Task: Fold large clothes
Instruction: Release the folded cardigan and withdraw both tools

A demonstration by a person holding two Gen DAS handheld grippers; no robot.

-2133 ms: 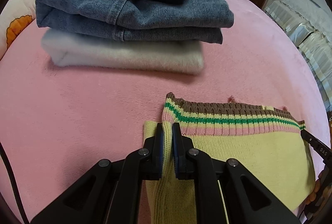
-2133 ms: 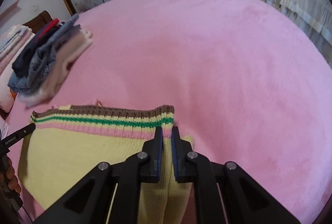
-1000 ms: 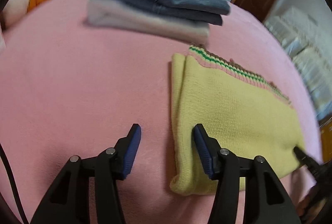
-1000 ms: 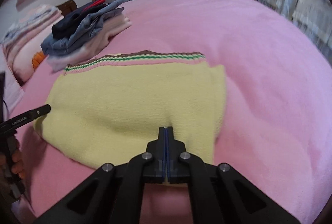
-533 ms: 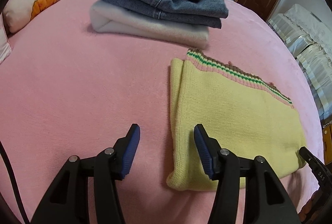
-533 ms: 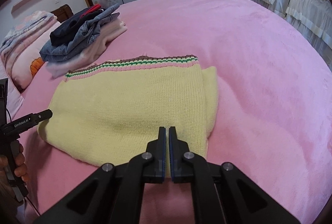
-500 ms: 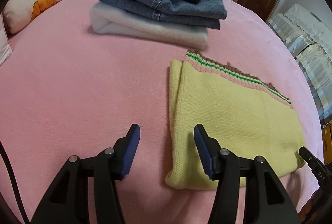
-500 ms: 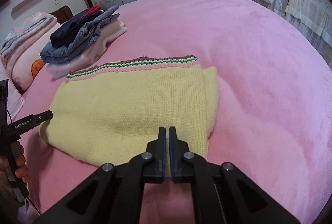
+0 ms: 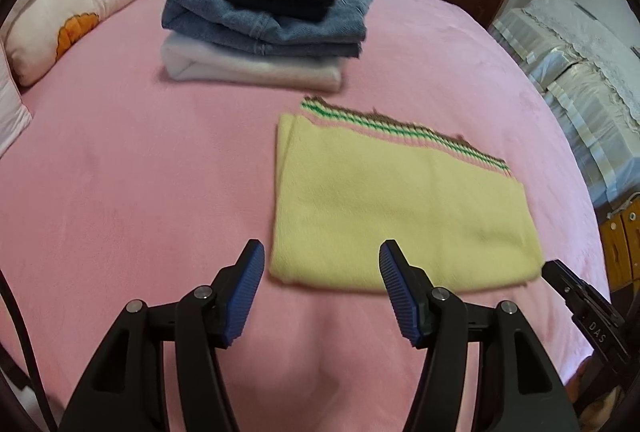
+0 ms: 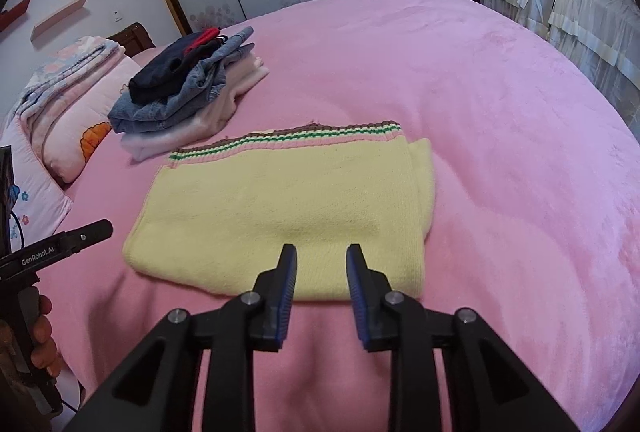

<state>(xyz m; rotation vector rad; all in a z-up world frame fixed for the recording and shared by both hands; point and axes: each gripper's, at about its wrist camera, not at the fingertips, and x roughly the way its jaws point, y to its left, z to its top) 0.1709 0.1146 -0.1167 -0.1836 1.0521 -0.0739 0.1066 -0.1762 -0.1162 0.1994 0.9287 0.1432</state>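
A yellow knit sweater (image 9: 392,207) with a pink, green and brown striped hem lies folded flat on the pink bed; it also shows in the right wrist view (image 10: 288,207). My left gripper (image 9: 322,272) is open and empty, just short of the sweater's near edge. My right gripper (image 10: 322,268) is open and empty, its fingertips over the sweater's near edge. The left gripper's tip (image 10: 86,234) shows at the left of the right wrist view; the right gripper's tip (image 9: 576,300) shows at the right of the left wrist view.
A stack of folded clothes (image 9: 264,19), dark top, denim and white, sits beyond the sweater, also in the right wrist view (image 10: 188,91). Pillows and quilts (image 9: 76,3) lie at the far left. A covered sofa (image 9: 580,59) stands to the right of the bed.
Both grippers let go of the sweater and pulled back toward its near edge. The left opened first; the right went from shut to open in the last half second.
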